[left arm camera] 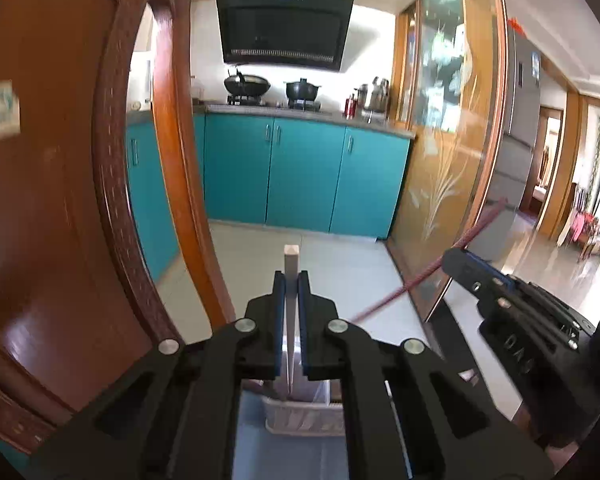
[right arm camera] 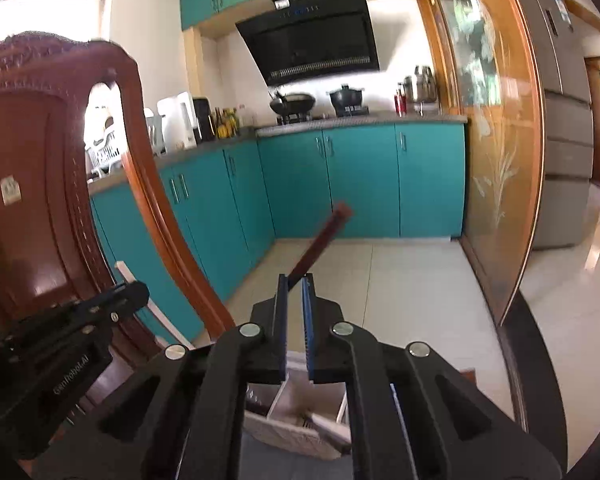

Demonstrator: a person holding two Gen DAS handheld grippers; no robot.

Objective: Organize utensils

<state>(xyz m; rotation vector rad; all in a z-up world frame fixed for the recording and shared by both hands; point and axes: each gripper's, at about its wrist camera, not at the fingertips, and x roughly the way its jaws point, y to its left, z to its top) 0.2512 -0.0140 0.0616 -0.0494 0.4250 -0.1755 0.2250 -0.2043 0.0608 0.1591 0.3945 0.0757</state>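
From the left wrist view, the left tool (left arm camera: pixel 291 280) is pinched tight on a pale, square-ended chopstick (left arm camera: pixel 291 258) that points forward between its blue pads, held in the air above a white utensil basket (left arm camera: pixel 300 416) seen low between the tool's arms. To the right, the right tool (left arm camera: pixel 460 260) clamps a dark red chopstick (left arm camera: pixel 412 284), which slants across the view. Raised lettering on that tool's body is too blurred to read with confidence.

From the right wrist view, the right tool (right arm camera: pixel 296 280) pinches the dark red chopstick (right arm camera: pixel 320 240), which angles up and to the right. Below sits the white divided basket (right arm camera: pixel 296 436); what lies in it I cannot tell. The left tool (right arm camera: pixel 132 292) at left carries the pale chopstick (right arm camera: pixel 126 272) and the print "GenRobot.AI".

Both chopsticks are lifted but not yet placed, so the sorting seems mid-way at best.
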